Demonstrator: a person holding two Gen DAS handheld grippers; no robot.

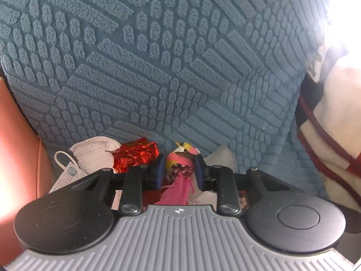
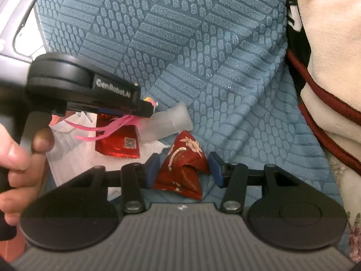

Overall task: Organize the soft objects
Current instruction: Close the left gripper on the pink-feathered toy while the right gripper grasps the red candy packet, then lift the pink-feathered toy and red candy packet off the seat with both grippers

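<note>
Pink-and-yellow feathered toy [image 1: 180,162] clamped between left gripper [image 1: 178,171] pads, pink plumes trailing back. Red embroidered fabric pouch [image 2: 183,169] sits between right gripper [image 2: 182,169] pads, contact unclear.

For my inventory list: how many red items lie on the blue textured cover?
2. A shiny red foil packet lies at the left, partly on a white cloth. A red floral fabric pouch sits between the right gripper's fingers. Others may be hidden behind the grippers.
</note>
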